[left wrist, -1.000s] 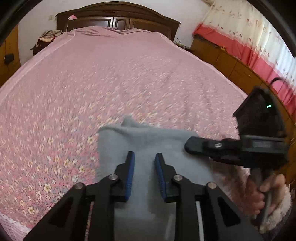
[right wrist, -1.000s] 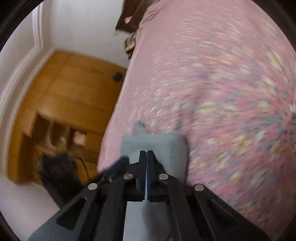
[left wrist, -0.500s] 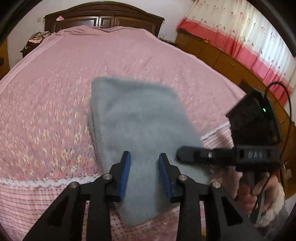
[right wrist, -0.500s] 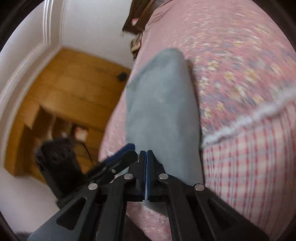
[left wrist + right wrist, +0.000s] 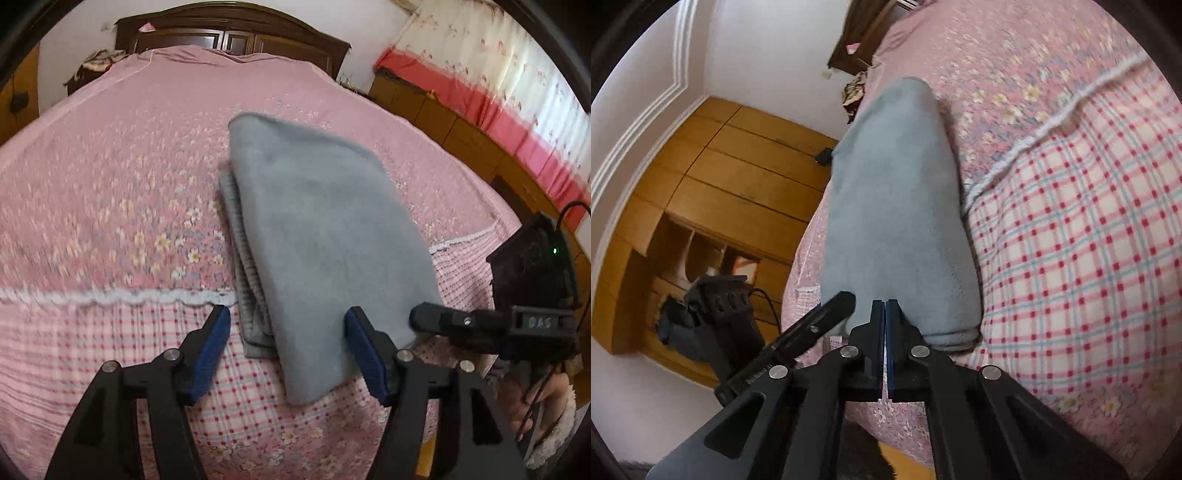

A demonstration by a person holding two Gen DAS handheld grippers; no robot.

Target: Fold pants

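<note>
A: A bedroom is shown, with a bed (image 5: 122, 155) under a pink flowered cover, a checked band along its near edge, a dark wooden headboard (image 5: 236, 29) at twelve o'clock and a red-trimmed curtain (image 5: 491, 85) at two o'clock in the left wrist view.

B: And the grippers?

A: The left gripper (image 5: 286, 350) is seen with its jaws opening. The near end of the grey pants (image 5: 317, 229) lies between the blue pads, but it is not pressed by them. The right gripper (image 5: 885, 332) is closed, pad against pad. Whether a thin edge of cloth is pinched there cannot be told, since the tips are set right at the near end of the bundle.

B: Where are the pants placed?

A: In the left wrist view they are laid from the centre of the picture toward six o'clock, across the lace seam onto the checked band. A ribbed waistband edge can be seen under the top layer on its nine o'clock side.

B: How much is judged to be done?

A: The folding appears largely finished: a compact stack of several layers is resting on the bed. What seems left is for both grippers to be taken clear, and perhaps for the edges to be squared.
</note>
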